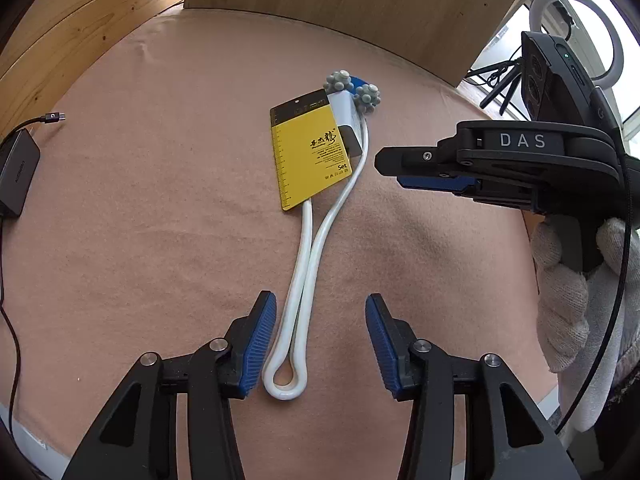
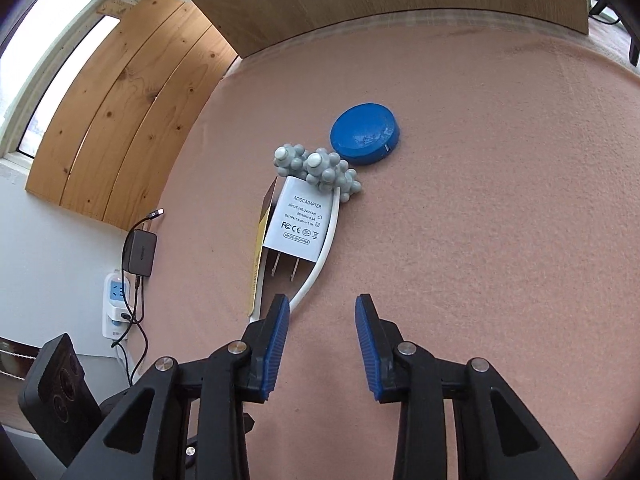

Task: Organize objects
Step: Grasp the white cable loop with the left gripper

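A white looped massager [image 1: 308, 264] with grey knobbed balls [image 1: 352, 90] lies on the pink cloth. A yellow card [image 1: 308, 152] leans on a white AC adapter [image 1: 342, 110] [image 2: 298, 224] that rests across the massager's arms. A blue round lid [image 2: 365, 134] lies just behind the balls [image 2: 316, 170]. My left gripper [image 1: 320, 328] is open, with the massager's loop end between its fingers. My right gripper [image 2: 322, 336] is open and empty, just in front of the adapter's prongs; it also shows in the left wrist view [image 1: 396, 170] to the right of the card.
A black hub [image 1: 16, 172] with a cable lies at the cloth's left edge. A wooden board [image 1: 360, 8] stands at the back. A power strip [image 2: 116, 300] sits below the left edge. A ring light [image 1: 576, 28] stands at the right.
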Demonstrator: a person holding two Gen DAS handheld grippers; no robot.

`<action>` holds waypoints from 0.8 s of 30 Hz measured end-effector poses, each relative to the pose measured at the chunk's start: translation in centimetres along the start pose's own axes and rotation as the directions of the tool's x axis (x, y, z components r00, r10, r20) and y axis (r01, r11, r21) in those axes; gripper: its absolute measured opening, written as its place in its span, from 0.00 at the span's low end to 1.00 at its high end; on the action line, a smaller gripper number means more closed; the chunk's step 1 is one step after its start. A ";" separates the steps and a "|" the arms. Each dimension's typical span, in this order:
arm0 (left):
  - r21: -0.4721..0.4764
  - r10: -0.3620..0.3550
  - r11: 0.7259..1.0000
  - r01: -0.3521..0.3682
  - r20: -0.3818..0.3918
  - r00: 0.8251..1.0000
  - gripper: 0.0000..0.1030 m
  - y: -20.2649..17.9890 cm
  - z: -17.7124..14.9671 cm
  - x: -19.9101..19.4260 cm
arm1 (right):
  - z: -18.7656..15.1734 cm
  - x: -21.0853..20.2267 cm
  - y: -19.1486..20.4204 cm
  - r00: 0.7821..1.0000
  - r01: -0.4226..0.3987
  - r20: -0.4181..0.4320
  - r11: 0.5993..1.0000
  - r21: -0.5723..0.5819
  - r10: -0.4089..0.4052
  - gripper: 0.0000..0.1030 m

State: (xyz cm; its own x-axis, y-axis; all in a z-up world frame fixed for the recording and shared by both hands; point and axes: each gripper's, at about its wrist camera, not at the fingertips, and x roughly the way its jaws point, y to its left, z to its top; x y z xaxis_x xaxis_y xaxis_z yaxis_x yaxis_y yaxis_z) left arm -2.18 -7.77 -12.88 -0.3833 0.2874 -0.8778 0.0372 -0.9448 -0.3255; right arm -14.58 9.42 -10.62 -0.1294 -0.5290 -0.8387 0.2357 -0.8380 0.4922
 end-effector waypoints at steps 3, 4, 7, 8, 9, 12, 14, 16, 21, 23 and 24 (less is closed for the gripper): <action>-0.006 -0.005 1.000 0.005 -0.009 1.000 0.38 0.1 0.0 0.2 | 0.3 1.0 0.5 1.000 -0.017 -0.016 1.000 0.007 0.017 0.24; -0.007 -0.005 1.000 0.005 -0.011 1.000 0.36 0.2 -0.1 0.3 | 0.4 1.3 0.6 1.000 -0.013 -0.021 1.000 0.007 0.013 0.24; -0.009 -0.005 1.000 0.004 -0.014 1.000 0.31 0.4 -0.2 0.3 | 0.7 2.3 0.8 0.999 0.014 -0.038 1.000 0.006 -0.014 0.23; -0.010 -0.004 1.000 0.004 -0.014 1.000 0.30 0.5 -0.3 0.3 | 0.8 2.6 0.7 0.999 0.014 -0.042 1.000 0.008 -0.014 0.23; -0.010 -0.003 1.000 0.002 -0.016 1.000 0.28 0.5 -0.4 0.4 | 0.8 2.8 0.7 0.999 0.013 -0.045 1.000 0.010 -0.012 0.21; -0.011 0.006 1.000 -0.007 -0.017 1.000 0.18 0.8 -0.6 0.5 | 0.9 3.1 1.0 0.999 0.002 -0.042 1.000 0.016 -0.001 0.15; -0.011 0.000 1.000 0.000 -0.010 1.000 0.17 0.9 -0.8 0.5 | 0.9 2.9 1.1 1.000 0.005 -0.028 1.000 0.020 -0.005 0.12; -0.008 -0.006 1.000 0.006 -0.006 1.000 0.17 0.8 -1.0 0.4 | 0.9 2.5 1.4 1.000 -0.010 -0.010 1.000 0.027 0.010 0.10; 0.019 -0.026 0.999 0.026 -0.004 1.000 0.17 -0.6 -1.7 0.4 | 0.7 0.9 2.6 1.000 -0.002 0.031 1.000 0.007 0.002 0.08; 0.040 -0.031 0.999 0.031 -0.005 1.000 0.17 -1.4 -2.0 0.5 | 0.4 0.1 2.8 0.999 -0.007 0.046 1.000 -0.004 0.007 0.07; 0.049 -0.035 0.998 0.036 -0.007 0.999 0.17 -1.9 -2.2 0.6 | 0.3 -0.3 2.9 0.999 -0.013 0.052 1.000 -0.012 0.014 0.07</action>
State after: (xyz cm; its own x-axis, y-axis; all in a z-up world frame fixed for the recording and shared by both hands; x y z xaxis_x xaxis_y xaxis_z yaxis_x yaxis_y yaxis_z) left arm -0.44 -5.50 -13.54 -0.3776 0.3219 -0.8683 -0.0220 -0.9405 -0.3391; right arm -14.17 7.06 -8.86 -0.1761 -0.5470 -0.8184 0.2489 -0.8291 0.5006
